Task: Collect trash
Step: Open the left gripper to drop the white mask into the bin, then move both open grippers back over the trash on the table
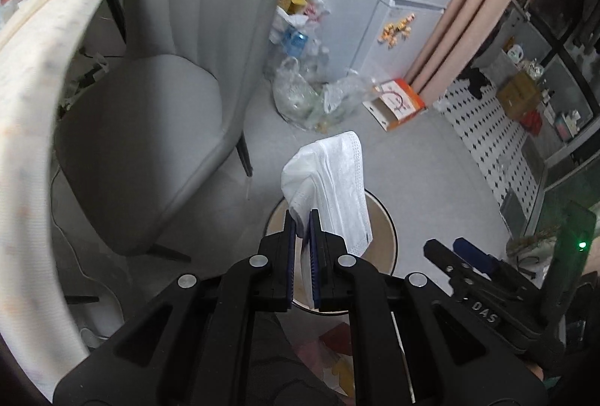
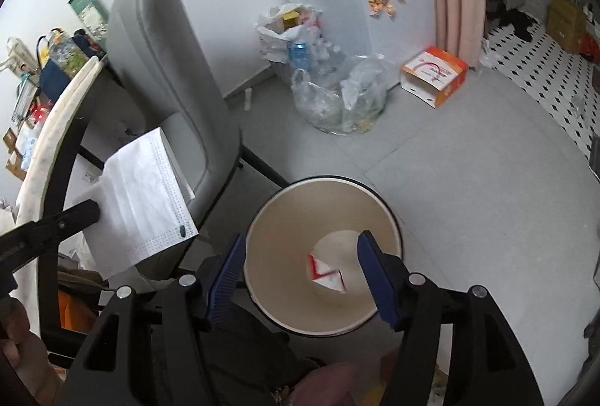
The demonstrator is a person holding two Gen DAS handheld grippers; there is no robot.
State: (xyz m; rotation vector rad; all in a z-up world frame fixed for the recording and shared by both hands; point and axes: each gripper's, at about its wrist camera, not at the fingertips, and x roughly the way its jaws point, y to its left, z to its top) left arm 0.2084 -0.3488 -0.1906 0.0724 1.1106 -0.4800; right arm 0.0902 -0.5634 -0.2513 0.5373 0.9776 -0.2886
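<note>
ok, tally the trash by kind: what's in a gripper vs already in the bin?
Face mask, held in the left gripper: 1
Red-and-white wrapper lying in the bin, below the open right gripper: 1
Total: 2

My two grippers, left gripper (image 1: 302, 218) and right gripper (image 2: 300, 274), are matte black plastic frames with round silver screws, ribbed blue pads lining my jaws, and white lettering.
</note>
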